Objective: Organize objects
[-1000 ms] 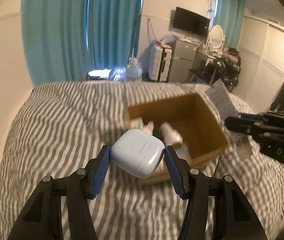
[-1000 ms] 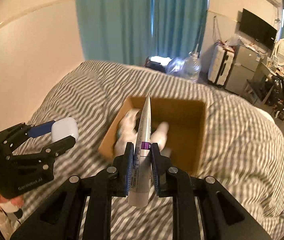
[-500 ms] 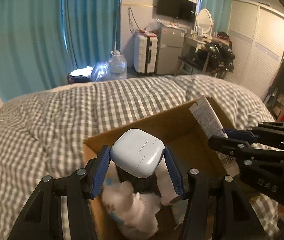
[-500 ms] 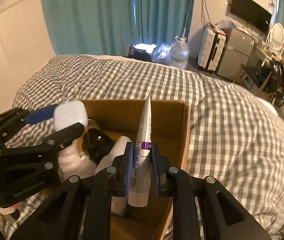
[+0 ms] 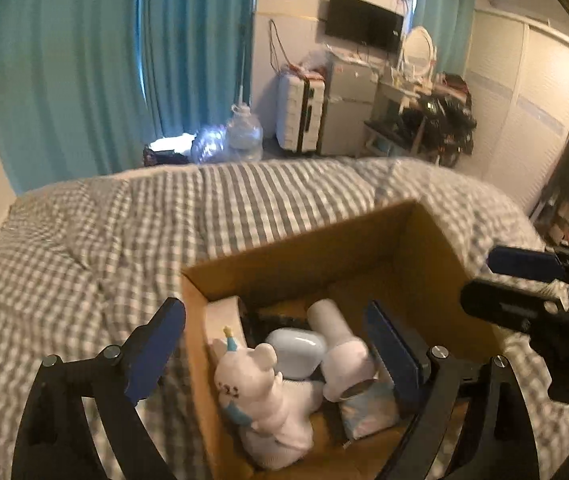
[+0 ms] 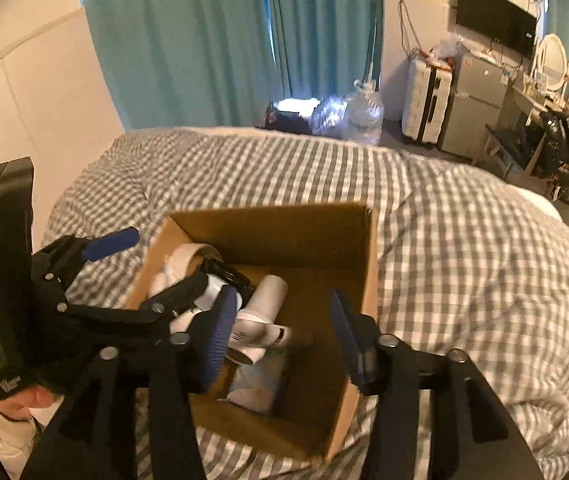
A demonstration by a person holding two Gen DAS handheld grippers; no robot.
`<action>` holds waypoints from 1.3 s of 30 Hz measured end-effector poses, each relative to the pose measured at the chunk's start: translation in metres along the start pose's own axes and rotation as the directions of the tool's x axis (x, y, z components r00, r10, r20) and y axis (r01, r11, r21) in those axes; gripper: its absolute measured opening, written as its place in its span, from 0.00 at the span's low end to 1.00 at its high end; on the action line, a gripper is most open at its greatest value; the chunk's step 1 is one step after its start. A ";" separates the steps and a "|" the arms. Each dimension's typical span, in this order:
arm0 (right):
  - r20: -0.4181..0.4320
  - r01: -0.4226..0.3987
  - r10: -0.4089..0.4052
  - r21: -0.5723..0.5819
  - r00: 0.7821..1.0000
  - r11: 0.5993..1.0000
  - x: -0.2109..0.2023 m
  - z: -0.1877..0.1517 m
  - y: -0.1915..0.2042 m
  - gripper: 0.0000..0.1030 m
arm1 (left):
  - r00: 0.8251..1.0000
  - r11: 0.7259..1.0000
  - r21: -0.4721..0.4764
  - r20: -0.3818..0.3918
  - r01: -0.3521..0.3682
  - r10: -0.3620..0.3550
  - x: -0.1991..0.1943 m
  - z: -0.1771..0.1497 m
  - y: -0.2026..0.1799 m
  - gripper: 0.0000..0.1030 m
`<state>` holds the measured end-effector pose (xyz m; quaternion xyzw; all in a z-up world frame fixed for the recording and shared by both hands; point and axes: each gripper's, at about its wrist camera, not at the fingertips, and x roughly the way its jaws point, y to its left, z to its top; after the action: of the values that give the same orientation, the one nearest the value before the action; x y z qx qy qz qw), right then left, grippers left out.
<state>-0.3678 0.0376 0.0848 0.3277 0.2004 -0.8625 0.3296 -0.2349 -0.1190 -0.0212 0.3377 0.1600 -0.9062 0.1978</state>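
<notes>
Both grippers stood wide open over the cardboard box (image 5: pixel 364 240) on the checked duvet (image 5: pixel 84 248).

The left gripper (image 5: pixel 280 344) held nothing, jaws spread across the box's near-left corner; the right gripper (image 6: pixel 280 332) gaped empty above the box's middle. Inside the box, the white earbud case (image 5: pixel 294 350) lay between a plush bear (image 5: pixel 260 392) and a white bottle (image 5: pixel 340 344), touching both. The white tube (image 6: pixel 262 334) lay in the box too, just beside the bottle.

Past the foot of my checked duvet (image 5: pixel 132 240) I see teal curtains (image 5: pixel 84 64), a big water jug (image 5: pixel 244 134), a white suitcase (image 5: pixel 299 114), a wall television (image 5: pixel 362 26) and a round mirror (image 6: pixel 552 58).
</notes>
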 end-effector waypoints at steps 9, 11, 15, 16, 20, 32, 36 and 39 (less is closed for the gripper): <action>0.182 0.051 -0.052 0.013 0.982 0.999 -0.121 0.004 0.028 0.73 | 0.983 1.000 0.005 0.184 -0.026 0.025 -0.130 0.027 0.003 0.98; 0.222 0.065 -0.066 0.012 0.973 0.998 -0.147 0.003 0.037 0.81 | 0.975 0.999 0.017 0.219 -0.038 0.033 -0.156 0.030 -0.002 0.99; 0.286 0.008 -0.017 0.033 0.958 0.999 -0.188 -0.005 0.047 0.86 | 0.948 0.995 0.055 0.314 -0.078 0.057 -0.208 0.026 -0.008 1.00; 0.301 -0.003 -0.012 0.049 0.954 0.999 -0.197 -0.008 0.047 0.88 | 0.940 0.994 0.060 0.334 -0.096 0.071 -0.219 0.023 -0.009 1.00; 0.381 0.010 -0.030 0.056 0.924 0.998 -0.228 -0.027 0.055 0.95 | 0.900 0.987 0.062 0.422 -0.148 0.108 -0.258 0.001 -0.014 1.00; 0.576 0.300 -0.248 0.005 0.779 0.954 -0.199 -0.113 0.090 0.99 | 0.816 0.971 -0.012 0.540 -0.238 0.206 -0.264 -0.085 -0.021 1.00; 0.557 0.300 -0.257 0.015 0.790 0.954 -0.179 -0.141 0.085 0.99 | 0.819 0.968 -0.043 0.524 -0.248 0.233 -0.251 -0.116 -0.017 1.00; 0.516 0.208 -0.204 0.050 0.832 0.977 -0.166 -0.154 0.075 0.99 | 0.823 0.966 -0.060 0.513 -0.250 0.245 -0.239 -0.134 -0.015 1.00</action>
<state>-0.1542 0.1436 0.0827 0.0587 0.1421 -0.9482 0.2779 -0.0022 0.0105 0.0456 0.1014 0.0516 -0.9307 0.3477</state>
